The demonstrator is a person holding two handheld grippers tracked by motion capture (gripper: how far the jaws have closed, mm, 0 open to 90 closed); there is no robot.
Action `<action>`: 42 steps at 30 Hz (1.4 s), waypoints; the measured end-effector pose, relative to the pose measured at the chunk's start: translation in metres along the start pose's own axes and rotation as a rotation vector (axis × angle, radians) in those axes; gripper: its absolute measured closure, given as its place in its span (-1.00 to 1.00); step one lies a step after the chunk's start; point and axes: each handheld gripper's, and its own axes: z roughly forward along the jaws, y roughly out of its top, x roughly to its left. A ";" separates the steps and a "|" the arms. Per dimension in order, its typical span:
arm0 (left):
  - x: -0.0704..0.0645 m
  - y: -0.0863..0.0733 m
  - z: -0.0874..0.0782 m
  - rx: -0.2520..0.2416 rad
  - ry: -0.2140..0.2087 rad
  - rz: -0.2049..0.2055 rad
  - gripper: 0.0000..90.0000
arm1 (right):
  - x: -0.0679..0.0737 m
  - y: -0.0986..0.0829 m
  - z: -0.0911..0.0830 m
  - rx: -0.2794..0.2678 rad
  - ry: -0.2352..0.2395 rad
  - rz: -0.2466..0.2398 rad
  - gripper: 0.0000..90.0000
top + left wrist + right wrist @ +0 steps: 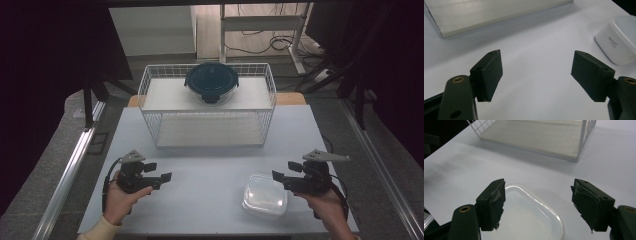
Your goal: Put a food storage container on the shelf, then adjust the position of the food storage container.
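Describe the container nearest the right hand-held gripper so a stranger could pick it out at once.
Start at the white table and find the wire rack at its far side. Come back to the near right corner, just left of the right hand-held gripper: there sits the clear plastic container. It is squarish, pale and translucent, unlike the round dark-lidded container up on the rack.

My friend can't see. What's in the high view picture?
Two hands hold open black tongs, left and right, over a white table. A clear plastic lidded box sits by the right tongs; behind, a white wire rack carries a round dark-lidded bowl.
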 end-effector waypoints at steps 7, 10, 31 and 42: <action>-0.002 -0.004 -0.003 -0.010 0.021 0.006 -0.46 | 0.000 -0.004 -0.005 -0.014 -0.010 -0.009 -0.39; -0.002 -0.006 -0.002 -0.004 0.022 0.003 -0.46 | -0.003 -0.004 -0.011 -0.021 -0.029 -0.009 -0.32; 0.007 -0.018 0.014 0.057 0.013 -0.029 -0.49 | -0.022 -0.044 -0.023 0.196 -0.119 0.009 0.56; 0.007 -0.020 0.016 0.065 0.014 -0.027 -0.49 | -0.020 -0.064 -0.012 0.312 -0.086 -0.001 0.98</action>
